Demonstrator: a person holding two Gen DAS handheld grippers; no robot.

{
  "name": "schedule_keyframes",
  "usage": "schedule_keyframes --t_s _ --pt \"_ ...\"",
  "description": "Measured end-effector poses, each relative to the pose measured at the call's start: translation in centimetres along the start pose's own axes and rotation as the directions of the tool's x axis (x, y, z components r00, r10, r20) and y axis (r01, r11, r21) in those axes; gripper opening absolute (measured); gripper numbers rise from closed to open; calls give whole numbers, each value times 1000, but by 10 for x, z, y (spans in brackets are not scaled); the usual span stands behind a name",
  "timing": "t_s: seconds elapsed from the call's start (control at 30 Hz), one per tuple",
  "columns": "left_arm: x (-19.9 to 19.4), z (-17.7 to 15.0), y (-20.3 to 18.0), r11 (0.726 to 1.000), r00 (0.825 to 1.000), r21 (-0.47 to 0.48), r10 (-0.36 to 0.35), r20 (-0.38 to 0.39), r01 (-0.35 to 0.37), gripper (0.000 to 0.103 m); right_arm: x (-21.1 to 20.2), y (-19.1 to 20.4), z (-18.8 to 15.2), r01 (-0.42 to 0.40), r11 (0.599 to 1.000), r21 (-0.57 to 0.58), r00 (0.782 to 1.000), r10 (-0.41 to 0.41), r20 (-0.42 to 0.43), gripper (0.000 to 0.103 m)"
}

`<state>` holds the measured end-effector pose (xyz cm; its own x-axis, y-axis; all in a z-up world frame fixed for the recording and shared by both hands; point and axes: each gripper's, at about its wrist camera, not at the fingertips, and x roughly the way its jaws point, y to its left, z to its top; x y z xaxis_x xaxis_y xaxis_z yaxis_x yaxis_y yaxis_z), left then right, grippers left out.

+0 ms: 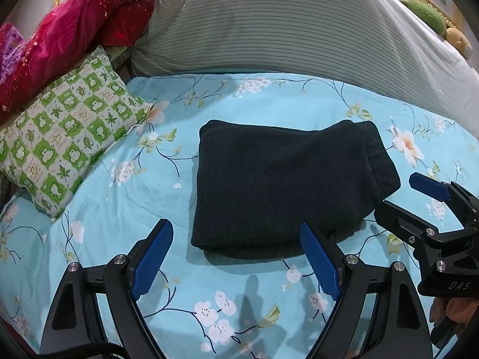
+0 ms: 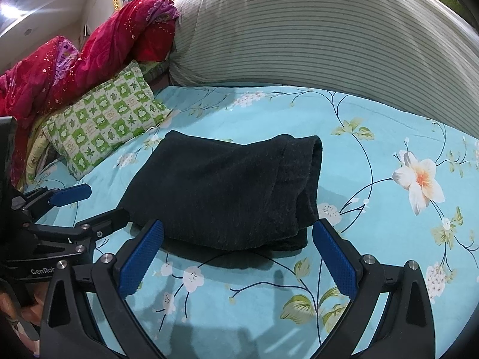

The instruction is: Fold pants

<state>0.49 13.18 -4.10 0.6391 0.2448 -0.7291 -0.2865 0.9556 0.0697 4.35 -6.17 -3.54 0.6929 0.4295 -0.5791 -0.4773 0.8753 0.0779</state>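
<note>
The pants (image 1: 281,185) are lying folded into a thick dark rectangle in the middle of the floral bedsheet (image 1: 239,98), with the waistband or cuff end stacked along the right side and the layers there sitting a little uneven. The left gripper (image 1: 236,257) is being held just short of the bundle's near edge with its blue pads spread wide and nothing between them; the right gripper (image 2: 239,257) is likewise being held open at the near right corner, gripping nothing, though contact with the cloth cannot be ruled out. Judging by the compact shape, the folding is being brought close to its end. If one more fold is being attempted, only the top layer may be caught by a shallow pinch, so that the stack is peeled open instead of turned over. The loose right-hand end may be dragged askew if the two grippers are lifted unevenly. The sheet itself may be pinched along with the fabric if a pad is pushed too low. The green patterned pillow (image 2: 104,125) is lying well apart to the left and is unlikely to be disturbed.
</note>
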Motion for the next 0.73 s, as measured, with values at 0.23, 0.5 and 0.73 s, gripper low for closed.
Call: schedule_keyframes --t_s 0.23,0.5,0.73 --pt "2 9 2 1000 1000 -4 8 4 -8 87 0 -4 2 0 1000 9 1000 0 2 100" --pt "6 16 3 1000 1000 -15 18 -6 -18 86 0 -6 7 6 1000 9 1000 -6 -1 100" --pt "3 21 4 1000 1000 -26 13 -14 -13 87 -2 -9 9 7 1000 15 1000 -7 0 100"
